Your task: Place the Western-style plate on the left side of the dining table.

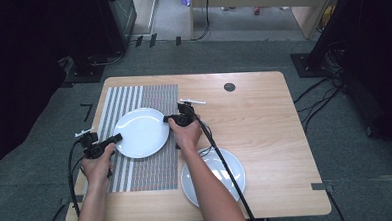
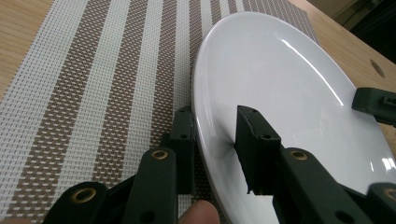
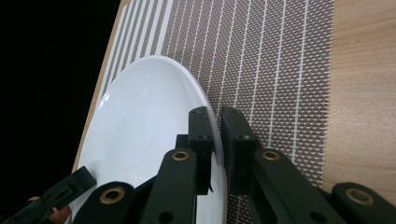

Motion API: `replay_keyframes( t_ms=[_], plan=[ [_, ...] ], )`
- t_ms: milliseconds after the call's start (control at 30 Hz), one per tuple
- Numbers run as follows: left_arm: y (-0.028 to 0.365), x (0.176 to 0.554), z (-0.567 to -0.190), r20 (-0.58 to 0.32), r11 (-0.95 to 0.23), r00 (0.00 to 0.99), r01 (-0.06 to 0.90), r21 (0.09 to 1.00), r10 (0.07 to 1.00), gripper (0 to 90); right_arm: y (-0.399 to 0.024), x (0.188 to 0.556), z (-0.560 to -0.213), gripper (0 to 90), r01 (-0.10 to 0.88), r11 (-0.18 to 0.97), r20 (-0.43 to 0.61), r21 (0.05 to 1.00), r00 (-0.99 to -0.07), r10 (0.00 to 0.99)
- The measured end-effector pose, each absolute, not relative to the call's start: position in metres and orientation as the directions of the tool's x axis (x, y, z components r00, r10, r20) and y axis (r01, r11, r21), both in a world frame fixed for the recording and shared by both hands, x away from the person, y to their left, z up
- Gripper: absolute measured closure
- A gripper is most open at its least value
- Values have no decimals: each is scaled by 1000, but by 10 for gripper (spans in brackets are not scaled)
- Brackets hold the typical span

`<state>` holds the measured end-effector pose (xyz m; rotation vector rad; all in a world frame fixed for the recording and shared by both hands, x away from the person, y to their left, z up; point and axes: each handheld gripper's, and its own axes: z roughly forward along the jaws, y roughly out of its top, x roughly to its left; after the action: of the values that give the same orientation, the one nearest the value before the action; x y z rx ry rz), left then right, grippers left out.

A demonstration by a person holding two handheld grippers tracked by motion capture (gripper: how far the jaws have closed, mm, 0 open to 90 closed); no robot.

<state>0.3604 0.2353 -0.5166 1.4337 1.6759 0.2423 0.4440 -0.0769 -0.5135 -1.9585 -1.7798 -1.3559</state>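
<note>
A white plate lies over a brown and white striped placemat on the left half of the wooden table. My left gripper holds its left rim. In the left gripper view one jaw sits under the edge and the other presses on the plate, so the left gripper is shut on it. My right gripper holds the opposite rim. There the right gripper pinches the plate's edge tightly. Whether the plate is lifted off the mat I cannot tell.
A second white plate sits at the front right, partly under the right forearm. A small black round hole marks the table's far side. Bare wood stretches to the right. Dark floor and cables surround the table.
</note>
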Motion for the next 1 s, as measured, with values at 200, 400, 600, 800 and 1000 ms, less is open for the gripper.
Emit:
replay_keyframes(
  t_ms=[200, 400, 600, 800, 1000],
  plan=[
    [236, 361, -517, -496, 320, 62, 694, 645, 866, 695, -76, 445, -515, 841, 850, -290, 699, 439, -120, 704],
    [237, 360, -516, -488, 324, 53, 685, 653, 871, 679, -72, 445, -516, 839, 844, -298, 704, 447, -125, 699],
    [235, 359, -517, -473, 299, 80, 680, 670, 878, 620, -70, 445, -524, 804, 842, -245, 671, 481, -173, 721],
    [236, 358, -512, -449, 286, 80, 669, 686, 890, 388, -70, 444, -519, 683, 823, -234, 670, 517, -220, 709],
    [239, 352, -502, -406, 257, 85, 654, 712, 910, 285, -75, 439, -504, 460, 763, -183, 567, 620, -274, 777]
  ],
)
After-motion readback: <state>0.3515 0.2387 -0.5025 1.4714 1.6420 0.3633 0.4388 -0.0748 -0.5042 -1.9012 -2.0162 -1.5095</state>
